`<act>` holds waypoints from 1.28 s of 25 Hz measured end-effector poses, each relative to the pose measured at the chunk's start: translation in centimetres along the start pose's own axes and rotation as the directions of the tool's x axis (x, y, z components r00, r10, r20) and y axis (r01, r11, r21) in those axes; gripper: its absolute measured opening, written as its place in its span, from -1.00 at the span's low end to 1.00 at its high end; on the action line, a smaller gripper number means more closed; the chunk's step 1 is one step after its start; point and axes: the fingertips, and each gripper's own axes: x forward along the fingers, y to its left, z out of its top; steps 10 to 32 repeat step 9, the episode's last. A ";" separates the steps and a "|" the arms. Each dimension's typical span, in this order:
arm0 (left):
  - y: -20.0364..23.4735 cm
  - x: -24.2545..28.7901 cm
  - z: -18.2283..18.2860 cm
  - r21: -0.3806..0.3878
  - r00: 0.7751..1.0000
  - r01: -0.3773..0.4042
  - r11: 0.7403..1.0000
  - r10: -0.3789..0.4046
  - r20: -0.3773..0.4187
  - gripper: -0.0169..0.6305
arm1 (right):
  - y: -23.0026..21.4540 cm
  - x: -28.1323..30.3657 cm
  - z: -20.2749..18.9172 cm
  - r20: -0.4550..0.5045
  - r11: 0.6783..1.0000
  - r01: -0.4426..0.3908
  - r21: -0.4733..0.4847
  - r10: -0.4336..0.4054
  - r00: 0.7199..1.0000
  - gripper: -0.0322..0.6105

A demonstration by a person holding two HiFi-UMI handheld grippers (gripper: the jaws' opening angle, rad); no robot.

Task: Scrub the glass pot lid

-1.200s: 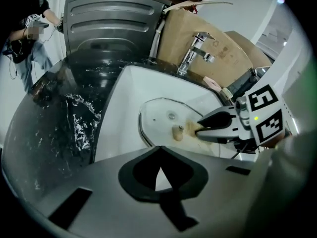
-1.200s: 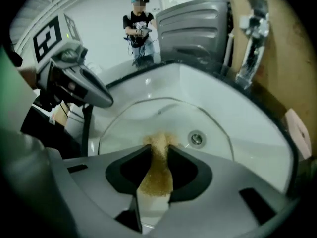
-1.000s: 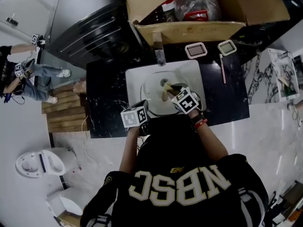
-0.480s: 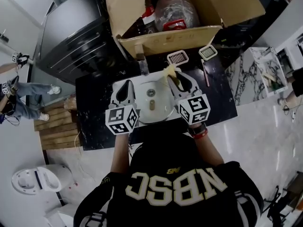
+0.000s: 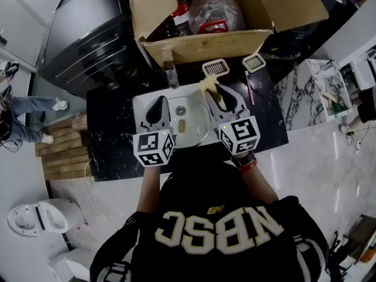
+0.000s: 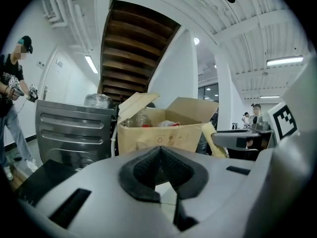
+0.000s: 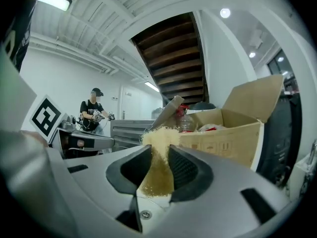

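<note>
The glass pot lid (image 5: 189, 124) lies flat in the white sink (image 5: 144, 102), knob (image 5: 181, 124) up. Both grippers hover above it, pointing nearly level toward the far wall. My left gripper (image 5: 156, 107) is shut and holds nothing; in the left gripper view its dark pads (image 6: 159, 152) meet with nothing between them. My right gripper (image 5: 215, 93) is shut on a yellow scrub sponge (image 5: 207, 84), which sticks out past the fingertips. In the right gripper view the sponge (image 7: 159, 155) stands pinched between the pads (image 7: 184, 168).
An open cardboard box (image 5: 205, 22) full of bottles and bags stands behind the sink. Two white grid strainers (image 5: 215, 68) (image 5: 254, 62) and a faucet (image 5: 170, 68) sit on the black counter (image 5: 111, 145). A dark steel appliance (image 5: 88, 40) is at the left, with a person (image 6: 12, 83) beyond it.
Both grippers have lifted up out of the sink and levelled off. The sponge has come off the lid with the right gripper, and the lid stays lying in the sink.
</note>
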 end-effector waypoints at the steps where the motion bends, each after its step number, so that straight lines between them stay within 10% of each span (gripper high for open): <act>1: -0.1 0.0 -0.1 -0.003 1.000 -0.004 1.000 0.004 0.000 -0.90 | -0.1 0.0 -0.1 -0.003 1.000 -0.007 -0.003 0.007 1.000 -0.55; 32: -1.8 0.6 -2.5 -0.028 0.999 0.007 1.000 -0.008 -0.045 -0.90 | -1.7 -0.4 -2.7 -0.080 0.997 -0.071 -0.024 0.069 0.994 -0.55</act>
